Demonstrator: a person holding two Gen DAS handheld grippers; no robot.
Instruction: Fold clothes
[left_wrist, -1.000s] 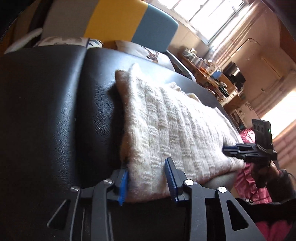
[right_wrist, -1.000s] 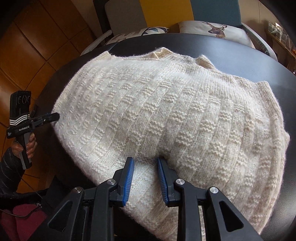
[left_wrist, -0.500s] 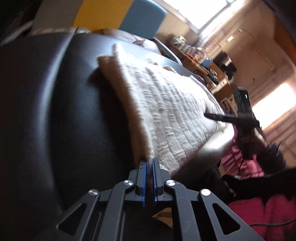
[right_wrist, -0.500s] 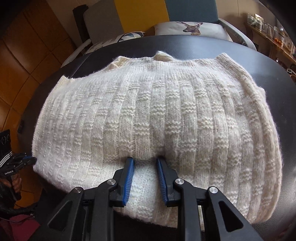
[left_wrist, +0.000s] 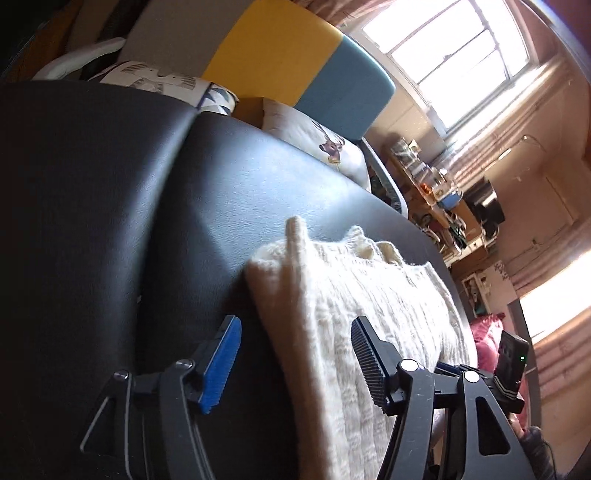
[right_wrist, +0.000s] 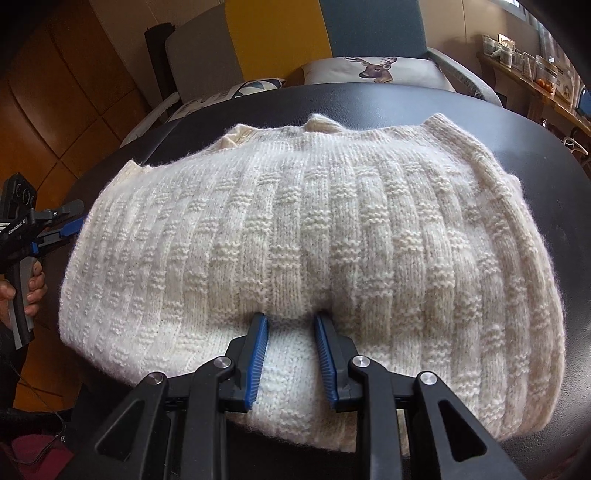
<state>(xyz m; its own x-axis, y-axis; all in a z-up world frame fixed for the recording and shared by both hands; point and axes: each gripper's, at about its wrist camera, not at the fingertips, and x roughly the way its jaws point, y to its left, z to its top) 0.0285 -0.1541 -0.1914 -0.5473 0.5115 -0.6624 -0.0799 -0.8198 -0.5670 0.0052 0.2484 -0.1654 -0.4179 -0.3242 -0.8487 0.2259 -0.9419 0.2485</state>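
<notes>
The folded cream sweater (right_wrist: 314, 251) lies on the black table (right_wrist: 546, 155), its near hem pinched between the pads of the right gripper (right_wrist: 290, 360), while the left gripper (left_wrist: 295, 363) is opening, its jaws straddling the sweater's end edge without pressing it.

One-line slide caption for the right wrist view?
Right claw pinching the near edge of a folded cream knit sweater on a black padded surface.

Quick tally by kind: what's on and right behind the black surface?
Cream knit sweater: 1
Printed cushions: 2, deer and geometric
Claws: 2, left claw, right claw
Total: 5
</notes>
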